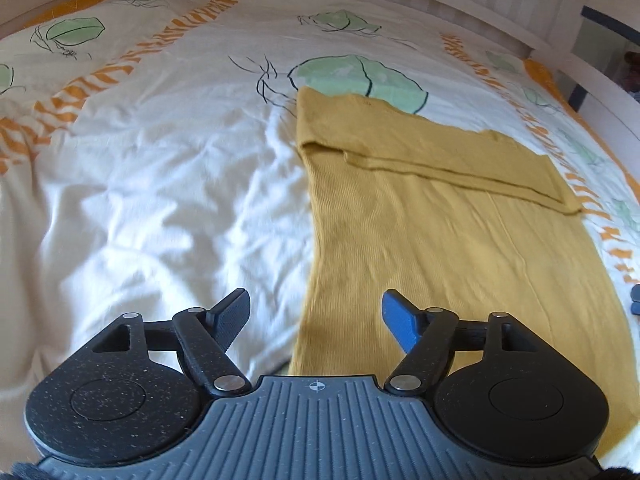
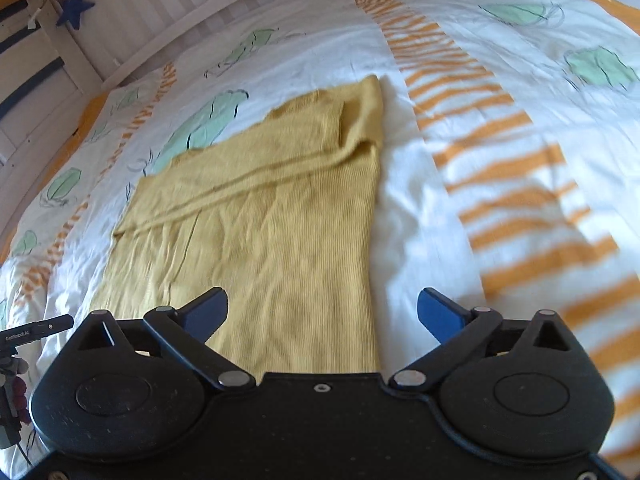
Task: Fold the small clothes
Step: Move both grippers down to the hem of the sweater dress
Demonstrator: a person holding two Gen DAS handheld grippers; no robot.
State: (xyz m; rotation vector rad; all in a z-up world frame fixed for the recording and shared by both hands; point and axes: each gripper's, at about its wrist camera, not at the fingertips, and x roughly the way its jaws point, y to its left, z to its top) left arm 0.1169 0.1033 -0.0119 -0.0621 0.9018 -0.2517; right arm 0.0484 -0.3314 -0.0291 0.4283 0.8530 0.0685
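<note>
A: Fig. — step in hand?
B: Mid-fold, prob. Mustard top (image 1: 420, 240) flat on duvet (image 1: 160, 160), nearer headboard-side edge than centre; sleeves seemingly folded across chest already.
A: Claws?
B: Left gripper (image 1: 314, 316) spread wide, empty, straddling garment's left side edge. Right gripper (image 2: 322, 312) likewise wide, empty, over right side edge.
A: Next move?
B: Likely pinch near hem corners w/ both, lift, carry toward collar. Needs matched height, even pull.
A: Room?
B: Bare duvet either side; wrinkled left. Bed rail (image 2: 168, 36) beyond collar, apart.
</note>
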